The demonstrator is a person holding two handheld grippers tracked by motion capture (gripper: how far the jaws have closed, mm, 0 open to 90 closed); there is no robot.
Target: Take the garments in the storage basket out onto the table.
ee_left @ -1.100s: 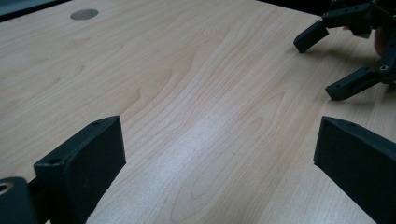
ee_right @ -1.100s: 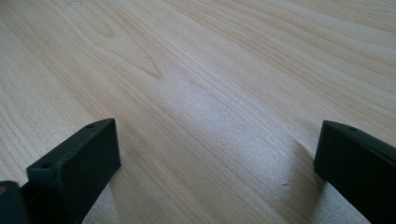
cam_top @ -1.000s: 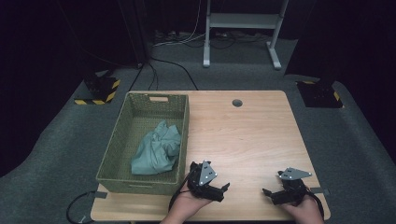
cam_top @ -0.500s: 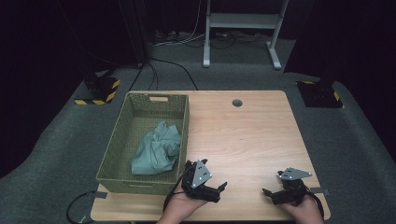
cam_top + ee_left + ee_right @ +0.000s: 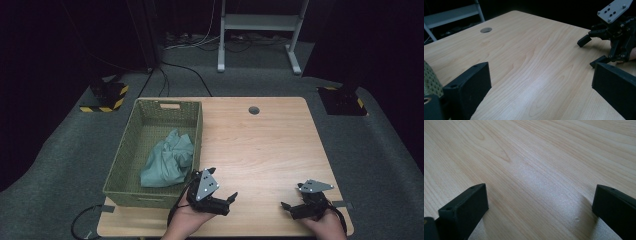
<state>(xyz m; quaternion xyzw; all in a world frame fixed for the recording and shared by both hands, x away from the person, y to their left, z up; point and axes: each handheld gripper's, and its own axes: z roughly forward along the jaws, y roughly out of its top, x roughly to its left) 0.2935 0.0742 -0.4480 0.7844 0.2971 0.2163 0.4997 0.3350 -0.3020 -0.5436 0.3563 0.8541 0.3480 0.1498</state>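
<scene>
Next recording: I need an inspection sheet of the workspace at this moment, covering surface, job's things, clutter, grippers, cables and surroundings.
Surface: light wooden table, bare apart from a round grommet hole near the far edge.
Job's things: green basket on the table's left side, crumpled teal cloth lying inside it.
Clutter: nothing seen on the tabletop.
Grippers: left gripper open, empty, low over the near edge beside the basket; right gripper open, empty, low at the near right corner.
Cables: black cable looping on the floor below the near left corner; more cables on the floor behind the table.
Surroundings: grey carpet, white metal stand behind, dark backdrop.
</scene>
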